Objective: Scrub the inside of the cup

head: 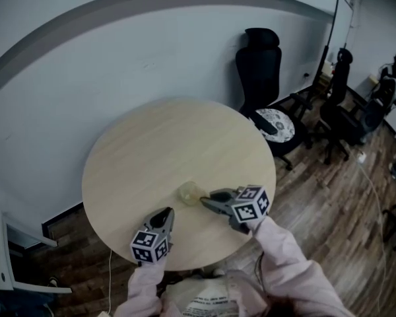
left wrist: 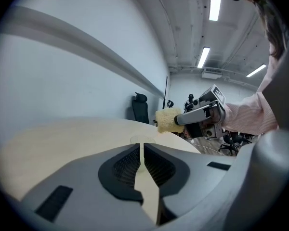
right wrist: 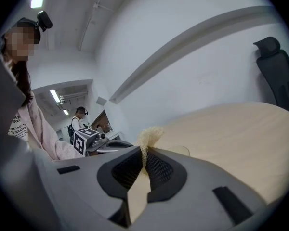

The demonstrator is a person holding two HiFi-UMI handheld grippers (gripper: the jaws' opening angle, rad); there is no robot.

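1. Head view shows the clear cup (head: pixel 190 191) upright on the round counter (head: pixel 138 157), towards its 6 o'clock edge.
2. The left gripper (head: pixel 167 211) has its fingers (left wrist: pixel 127 165) drawn to a thin slit with nothing between them; the cup stands near them, at 1 o'clock.
3. The right gripper (head: pixel 204 202) pinches a yellow sponge (right wrist: pixel 149 134); the cup stands just beside its tips, at 10 o'clock.

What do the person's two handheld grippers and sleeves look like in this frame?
Both the left gripper and right gripper are grey, tapered two-jaw tools with dark ribbed pads, each carrying a white cube with black square markers. The person wears pale pink long sleeves.
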